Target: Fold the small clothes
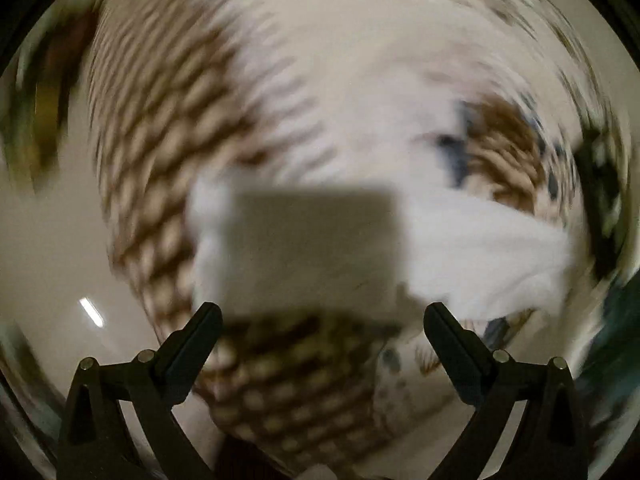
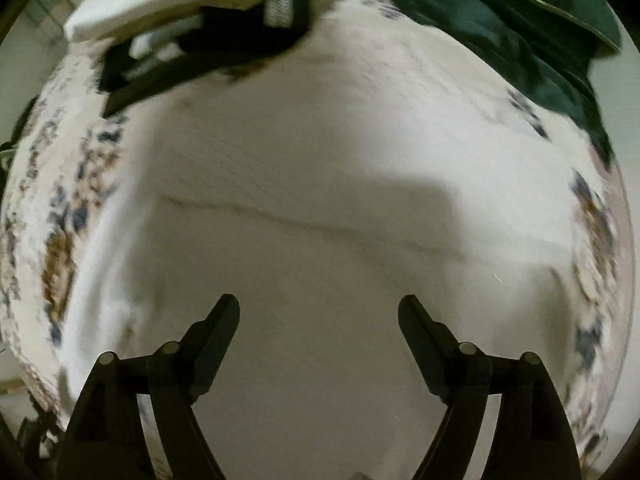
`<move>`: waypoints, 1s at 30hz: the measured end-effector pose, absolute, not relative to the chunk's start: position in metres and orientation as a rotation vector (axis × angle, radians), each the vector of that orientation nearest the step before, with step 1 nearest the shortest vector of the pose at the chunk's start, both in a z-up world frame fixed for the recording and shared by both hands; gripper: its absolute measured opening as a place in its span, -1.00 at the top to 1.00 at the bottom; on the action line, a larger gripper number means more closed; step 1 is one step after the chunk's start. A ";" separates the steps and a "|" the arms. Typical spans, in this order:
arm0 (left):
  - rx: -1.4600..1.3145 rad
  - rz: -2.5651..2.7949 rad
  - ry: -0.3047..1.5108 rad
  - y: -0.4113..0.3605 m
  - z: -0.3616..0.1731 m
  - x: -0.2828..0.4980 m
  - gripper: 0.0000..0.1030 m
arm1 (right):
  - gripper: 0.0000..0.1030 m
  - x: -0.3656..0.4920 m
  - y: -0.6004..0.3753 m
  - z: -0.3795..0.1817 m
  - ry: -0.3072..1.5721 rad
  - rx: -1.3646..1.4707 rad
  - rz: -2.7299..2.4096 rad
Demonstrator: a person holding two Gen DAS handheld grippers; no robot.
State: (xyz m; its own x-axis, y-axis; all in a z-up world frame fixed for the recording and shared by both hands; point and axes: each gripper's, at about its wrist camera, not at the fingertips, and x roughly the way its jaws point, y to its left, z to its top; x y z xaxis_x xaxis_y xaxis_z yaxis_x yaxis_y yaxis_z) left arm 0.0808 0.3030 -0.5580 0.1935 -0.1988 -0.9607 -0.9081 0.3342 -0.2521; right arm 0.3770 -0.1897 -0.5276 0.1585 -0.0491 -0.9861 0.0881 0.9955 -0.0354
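White cloth (image 2: 320, 208) was seen spread flat on the patterned rug (image 2: 60, 216) below the right gripper (image 2: 319, 312), seemingly unfolded, while both it and the left gripper (image 1: 322, 318) were held spread, empty.

Both views are being lit dimly from above, and a boxy shadow (image 1: 316, 248) is being cast across the white cloth (image 1: 492, 256). The left wrist view is being smeared heavily by rotational blur around that shadow; a small glare streak (image 1: 91, 312) is being shown to its lower left. Edges are being bent and darkened by fisheye distortion.
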 end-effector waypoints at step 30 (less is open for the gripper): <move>-0.473 0.364 0.904 0.173 -0.417 0.291 0.85 | -1.00 0.383 -0.256 -0.539 1.411 -0.002 -0.341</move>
State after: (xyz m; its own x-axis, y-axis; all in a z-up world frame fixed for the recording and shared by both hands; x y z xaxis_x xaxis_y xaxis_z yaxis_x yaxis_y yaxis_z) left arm 0.2909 0.1727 -0.4170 0.5697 0.1028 -0.8154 -0.4906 0.8385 -0.2371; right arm 0.3835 -0.2560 -0.5392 0.1185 -0.2345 -0.9649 0.2316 0.9514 -0.2028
